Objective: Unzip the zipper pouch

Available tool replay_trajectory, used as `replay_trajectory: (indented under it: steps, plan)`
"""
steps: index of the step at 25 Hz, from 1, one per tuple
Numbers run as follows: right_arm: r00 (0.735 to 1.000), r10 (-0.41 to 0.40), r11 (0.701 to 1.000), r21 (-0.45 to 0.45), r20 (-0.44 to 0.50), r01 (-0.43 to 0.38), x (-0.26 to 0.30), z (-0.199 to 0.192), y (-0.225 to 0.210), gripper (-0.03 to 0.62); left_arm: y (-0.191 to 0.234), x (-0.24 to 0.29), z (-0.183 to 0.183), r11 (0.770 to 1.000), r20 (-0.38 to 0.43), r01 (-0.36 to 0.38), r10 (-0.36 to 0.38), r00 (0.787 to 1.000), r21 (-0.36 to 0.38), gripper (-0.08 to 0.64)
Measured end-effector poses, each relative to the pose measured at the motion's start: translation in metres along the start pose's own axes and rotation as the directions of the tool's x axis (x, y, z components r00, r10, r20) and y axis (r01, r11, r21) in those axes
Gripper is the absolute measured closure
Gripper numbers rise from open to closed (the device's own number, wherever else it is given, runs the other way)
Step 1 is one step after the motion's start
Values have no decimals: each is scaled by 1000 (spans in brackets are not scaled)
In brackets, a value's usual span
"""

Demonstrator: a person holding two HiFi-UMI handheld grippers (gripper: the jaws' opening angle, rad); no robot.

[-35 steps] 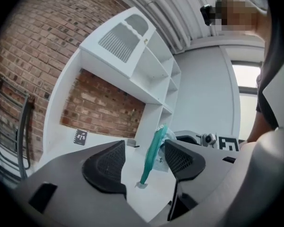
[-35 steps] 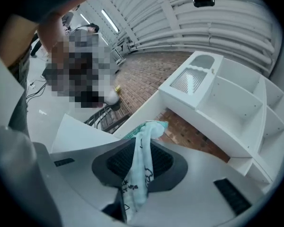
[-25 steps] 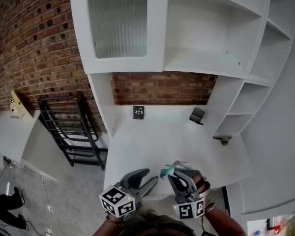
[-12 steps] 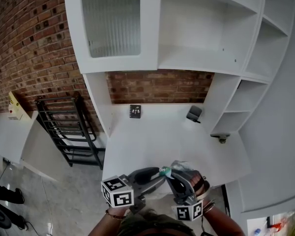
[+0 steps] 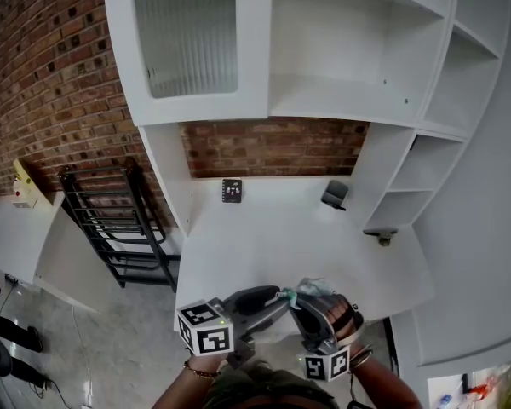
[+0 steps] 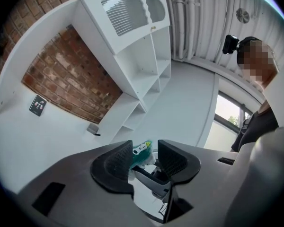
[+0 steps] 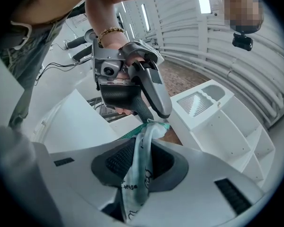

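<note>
The zipper pouch [image 5: 317,289] is white printed fabric with a teal zipper end [image 5: 285,295], held in the air over the desk's front edge. My right gripper [image 5: 305,307] is shut on the pouch body [image 7: 144,148], which hangs down between its pads. My left gripper [image 5: 275,302] reaches in from the left, its fingertips pinched on the teal zipper end [image 7: 154,123]. In the left gripper view the teal end with its white pull [image 6: 141,151] sits between the two dark pads of that gripper [image 6: 146,157].
A white desk [image 5: 272,237] lies under a white shelf unit [image 5: 341,100] against a brick wall. A small black card [image 5: 232,191] and a dark object [image 5: 334,196] lie at the back. A black rack [image 5: 119,224] stands to the left.
My left gripper has moved right, up to the pouch, and its fingertips have come together on the teal zipper end. The right gripper and the pouch have barely moved.
</note>
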State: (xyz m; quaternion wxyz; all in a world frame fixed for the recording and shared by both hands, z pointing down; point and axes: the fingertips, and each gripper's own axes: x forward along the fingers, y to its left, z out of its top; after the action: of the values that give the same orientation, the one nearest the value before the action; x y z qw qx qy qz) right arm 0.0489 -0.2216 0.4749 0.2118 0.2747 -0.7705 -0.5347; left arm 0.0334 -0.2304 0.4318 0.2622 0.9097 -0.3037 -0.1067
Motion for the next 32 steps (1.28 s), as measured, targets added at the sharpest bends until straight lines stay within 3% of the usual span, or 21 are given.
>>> replay_trajectory:
  steps: [5, 12, 15, 18, 21, 23, 26, 28, 32]
  plan:
    - [1000, 7, 1000, -15, -22, -8, -1, -7, 4, 515, -1, -1, 6, 999, 45, 8, -6, 999, -52, 428]
    - [1000, 6, 1000, -29, -18, -6, -3, -4, 6, 514, 6, 0, -2, 996, 27, -37, 39, 999, -77, 525]
    - [1000, 9, 1000, -20, -18, -9, -2, -3, 7, 514, 8, -2, -2, 995, 25, -37, 39, 999, -94, 532]
    - [999, 31, 999, 11, -14, -31, 0, -2, 12, 512, 11, -3, -4, 996, 10, -47, 48, 999, -82, 538]
    - [998, 70, 993, 97, -5, -69, 3, -1, 14, 506, 13, -4, -5, 997, -8, -49, 48, 999, -53, 545]
    - [993, 121, 968, 217, 16, -122, 4, 0, 16, 499, 12, -4, -7, 999, -37, -41, 41, 998, -1, 546]
    - [967, 238, 867, 429, 89, -253, 6, 3, 20, 481, 8, -4, -10, 995, -110, -8, 20, 994, 100, 546]
    - [944, 299, 817, 473, 139, -329, 7, 6, 23, 465, 5, -4, -14, 989, -165, 32, -8, 986, 142, 546]
    - [908, 375, 775, 474, 187, -418, 9, 11, 30, 451, 1, -7, -23, 982, -250, 109, -68, 966, 156, 546]
